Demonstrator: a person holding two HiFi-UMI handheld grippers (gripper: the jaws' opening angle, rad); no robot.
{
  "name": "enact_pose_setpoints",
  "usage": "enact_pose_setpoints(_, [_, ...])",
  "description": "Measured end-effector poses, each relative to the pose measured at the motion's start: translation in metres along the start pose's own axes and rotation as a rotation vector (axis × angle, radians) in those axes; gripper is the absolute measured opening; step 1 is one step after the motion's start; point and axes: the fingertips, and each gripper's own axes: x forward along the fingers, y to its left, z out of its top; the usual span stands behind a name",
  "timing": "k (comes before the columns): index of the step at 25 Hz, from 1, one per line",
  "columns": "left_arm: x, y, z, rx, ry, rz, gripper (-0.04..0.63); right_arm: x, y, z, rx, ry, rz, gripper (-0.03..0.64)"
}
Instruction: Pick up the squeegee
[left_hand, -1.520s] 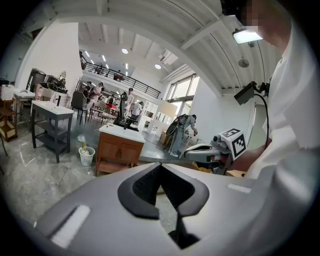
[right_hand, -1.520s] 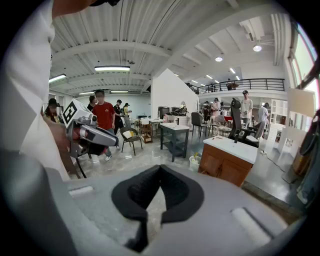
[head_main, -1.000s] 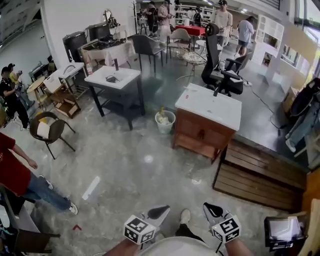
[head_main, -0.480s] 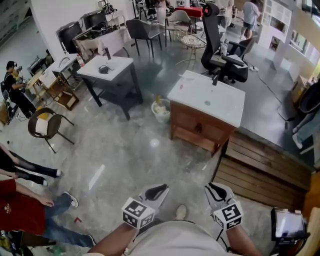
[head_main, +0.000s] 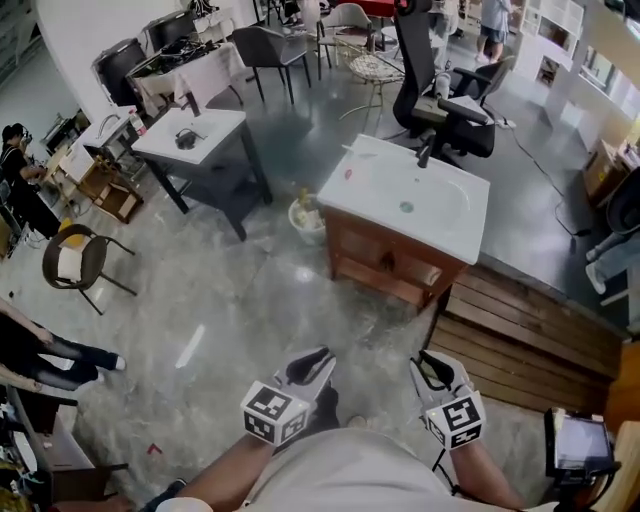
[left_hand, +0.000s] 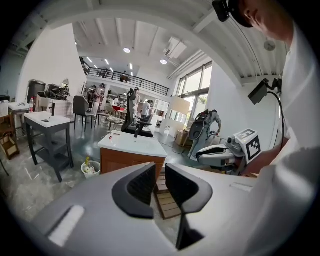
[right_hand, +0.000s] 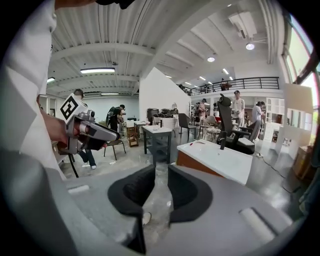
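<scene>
The wooden washstand (head_main: 395, 268) with its white tabletop (head_main: 455, 225) sits closer and lower in the head view than a second ago, and the floor has slid back under me. So I am walking towards it, both grippers carried low in front of my body. My left gripper (head_main: 318, 362) was shut then; now its fingers (left_hand: 136, 192) are opening, with a narrow gap and nothing in it. My right gripper (head_main: 432, 368) stands slightly parted too, and empty. I read this as the approach, with nothing reached for yet

I cannot pick out the squeegee in any view. A small red item (head_main: 348, 173) lies near the tabletop's left edge, too small to name

Only the head view looks down on the basin, its drain and the black tap (head_main: 424, 156). The left gripper view shows wooden slats (left_hand: 166, 202) through its gap, while the right gripper view shows bare floor and a shoe tip (right_hand: 145, 218) there
</scene>
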Motion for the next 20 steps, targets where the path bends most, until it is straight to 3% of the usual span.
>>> enact_pose_setpoints(6, [0.076, 0.089, 0.038, -0.004, -0.012, -0.02, 0.081, 0.071, -0.052, 0.026, 0.025, 0.045, -0.083, 0.094])
enact_pose_setpoints(13, [0.154, 0.202, 0.107, 0.067, -0.029, -0.017, 0.101, 0.153, -0.105, 0.092, 0.025, 0.033, -0.168, 0.094])
enact_pose_setpoints(20, [0.249, 0.287, 0.124, 0.087, -0.008, 0.08, 0.13, 0.2, -0.147, 0.104, 0.076, 0.05, -0.208, 0.094])
